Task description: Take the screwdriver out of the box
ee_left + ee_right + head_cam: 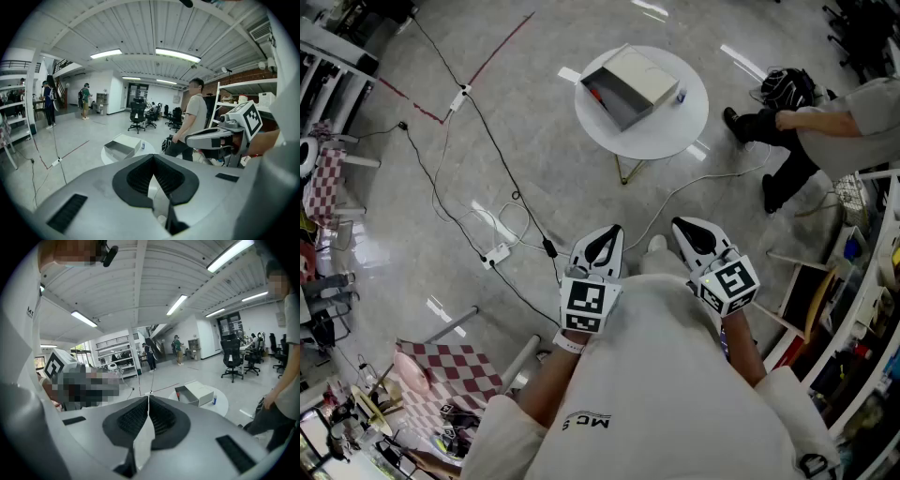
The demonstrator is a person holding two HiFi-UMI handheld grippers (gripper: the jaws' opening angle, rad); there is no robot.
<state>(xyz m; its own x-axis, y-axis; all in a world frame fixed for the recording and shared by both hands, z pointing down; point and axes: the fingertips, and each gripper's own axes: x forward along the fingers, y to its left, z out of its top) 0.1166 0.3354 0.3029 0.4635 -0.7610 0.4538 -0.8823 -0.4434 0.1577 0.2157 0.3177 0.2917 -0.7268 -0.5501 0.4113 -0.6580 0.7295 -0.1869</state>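
— Head view: where is the screwdriver (596, 95)?
— In the open box (630, 84) on the round table (673, 133). Its red handle shows at the box's left end, well ahead of both grippers.
— And the grippers?
— The left gripper (612, 232) and right gripper (682, 225) are side by side near the person's chest, pointing towards the table.
— Left gripper view?
— Jaws pressed together, nothing between them. The box lies far beyond the tips, and a person (192, 117) stands right of the table.
— Right gripper view?
— Jaws closed too, and empty. The red handle shows inside the box, with a small blue bottle (214, 400) beside it.
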